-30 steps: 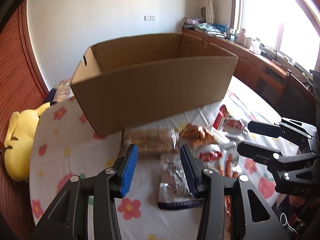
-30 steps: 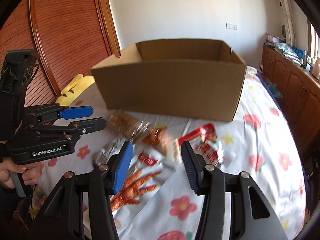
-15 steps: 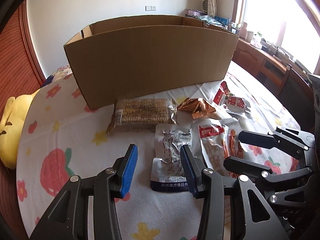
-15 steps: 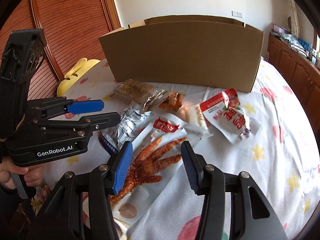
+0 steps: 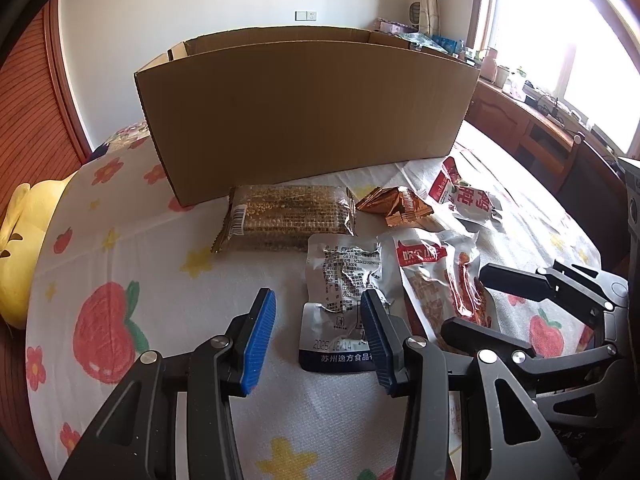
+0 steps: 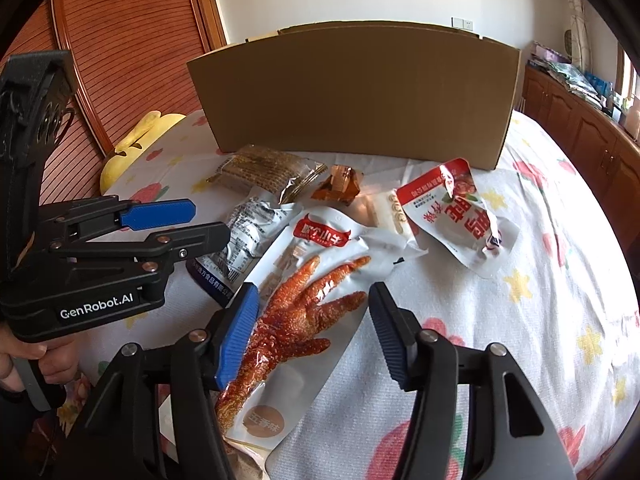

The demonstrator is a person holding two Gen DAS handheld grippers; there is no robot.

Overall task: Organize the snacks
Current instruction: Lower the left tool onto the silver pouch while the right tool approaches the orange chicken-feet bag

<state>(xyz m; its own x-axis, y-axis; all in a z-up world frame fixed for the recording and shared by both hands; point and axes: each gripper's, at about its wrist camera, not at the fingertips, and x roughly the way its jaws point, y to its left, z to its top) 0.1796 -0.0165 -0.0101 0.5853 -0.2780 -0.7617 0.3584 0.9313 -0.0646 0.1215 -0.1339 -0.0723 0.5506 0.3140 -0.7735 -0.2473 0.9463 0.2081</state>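
Right wrist view: both tools (image 6: 312, 328) (image 5: 318, 340) spread, empty; cardboard box (image 6: 356, 92) hides its inside.

Cardboard box (image 5: 308, 120) plain brown. Bench cloth (image 5: 132, 248) white, red flowers and yellow stars. Chicken-foot pack (image 6: 304, 312) white with orange-red foot. Silver pouch (image 5: 344, 276), navy bottom band. Claw pads (image 5: 260, 336) blue, bodies black. Plush (image 5: 18, 248) yellow.

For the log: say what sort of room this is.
Probably a bedroom at home: a floral sheet covers a bed-like surface, a yellow plush toy lies at its edge, and wooden cabinets line the window wall.
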